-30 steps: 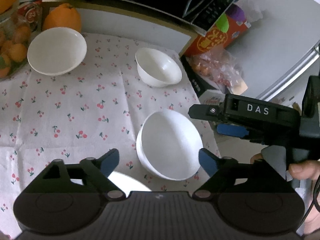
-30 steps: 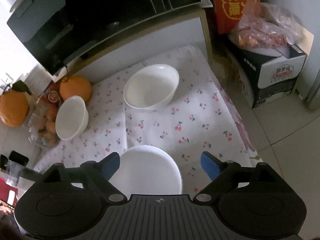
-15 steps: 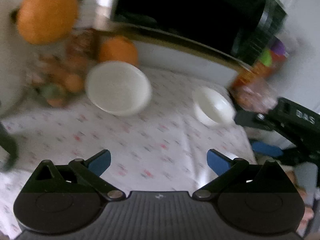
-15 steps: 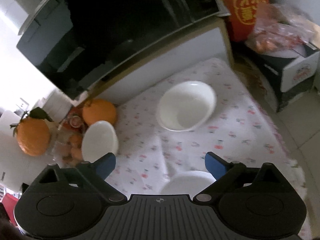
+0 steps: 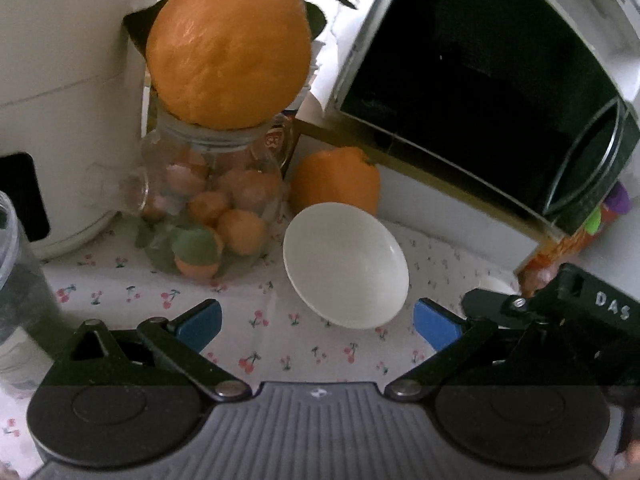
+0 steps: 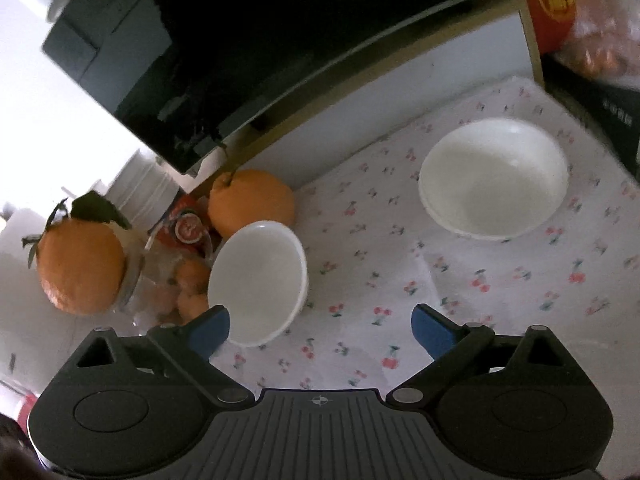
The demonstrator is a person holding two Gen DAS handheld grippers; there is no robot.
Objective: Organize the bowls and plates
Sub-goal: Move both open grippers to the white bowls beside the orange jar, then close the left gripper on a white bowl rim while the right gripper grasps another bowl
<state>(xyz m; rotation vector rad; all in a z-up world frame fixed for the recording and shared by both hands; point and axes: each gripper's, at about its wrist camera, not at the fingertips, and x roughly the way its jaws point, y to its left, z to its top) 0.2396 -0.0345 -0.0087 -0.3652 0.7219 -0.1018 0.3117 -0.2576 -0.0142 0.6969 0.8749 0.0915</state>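
The left gripper (image 5: 316, 322) hangs with its jaws spread wide, the blue-padded fingertips (image 5: 202, 316) well apart and nothing between them. The right gripper (image 6: 320, 326) is spread the same way, blue fingertips (image 6: 430, 326) apart and holding nothing. In the left wrist view the right gripper's black body (image 5: 576, 312) (marked DAS) sits close at the right, just beside the left gripper.

our left gripper (image 5: 316, 322) hangs wide open over the cherry-print cloth (image 5: 280, 344). a white bowl (image 5: 346, 264) sits just ahead, beside a jar (image 5: 208, 208) of fruit.
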